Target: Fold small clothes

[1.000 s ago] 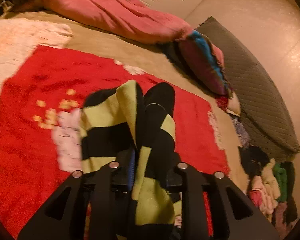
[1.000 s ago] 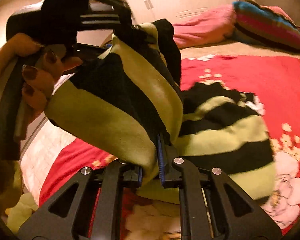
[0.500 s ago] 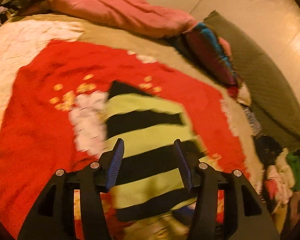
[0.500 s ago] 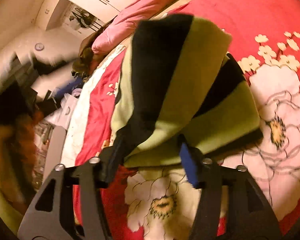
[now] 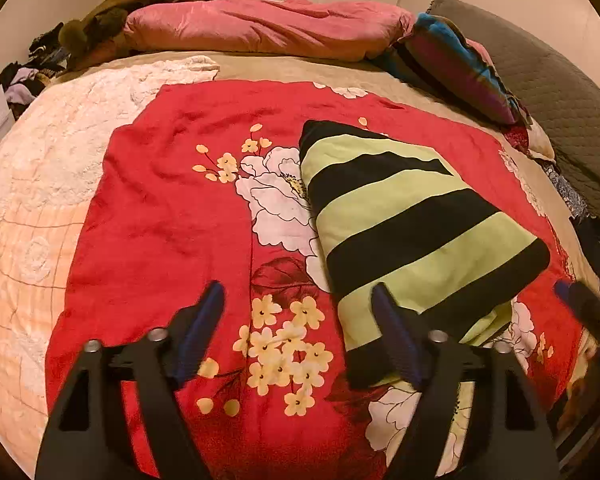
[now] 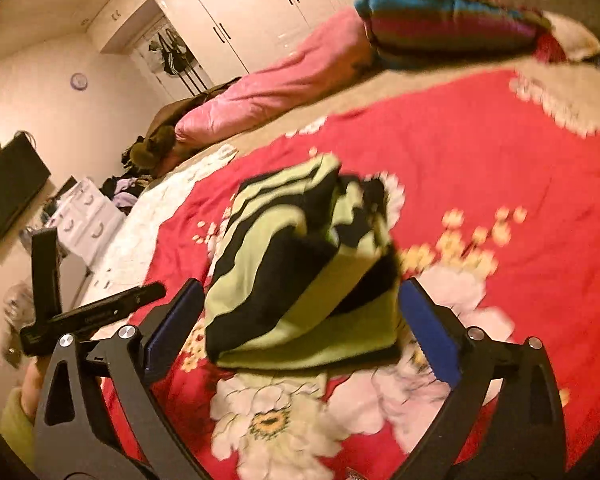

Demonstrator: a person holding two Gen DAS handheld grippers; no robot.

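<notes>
A black and lime striped garment (image 5: 412, 232) lies folded on the red floral blanket (image 5: 160, 208). My left gripper (image 5: 298, 304) hovers over the blanket at the garment's near left corner. Its jaws are opening, with only blanket flowers between them, and its right finger overlaps the garment's edge. In the right wrist view the same garment (image 6: 300, 280) sits as a blurred bundle between the pads of my right gripper (image 6: 300, 292). Those jaws are opening wide and neither pad presses on the cloth. The left gripper's black fingers (image 6: 108, 308) show at the left, held by a hand.
A pink duvet (image 5: 260, 24) and a striped pillow (image 5: 460, 68) lie along the far side of the bed. Right of the bed are a grey quilted cover (image 5: 560, 100) and a pile of clothes (image 5: 596, 236). White wardrobes (image 6: 260, 12) and drawers (image 6: 84, 216) stand beyond.
Both grippers held the striped garment up a second ago. They have opened and drawn back, and the garment has dropped folded onto the blanket.
</notes>
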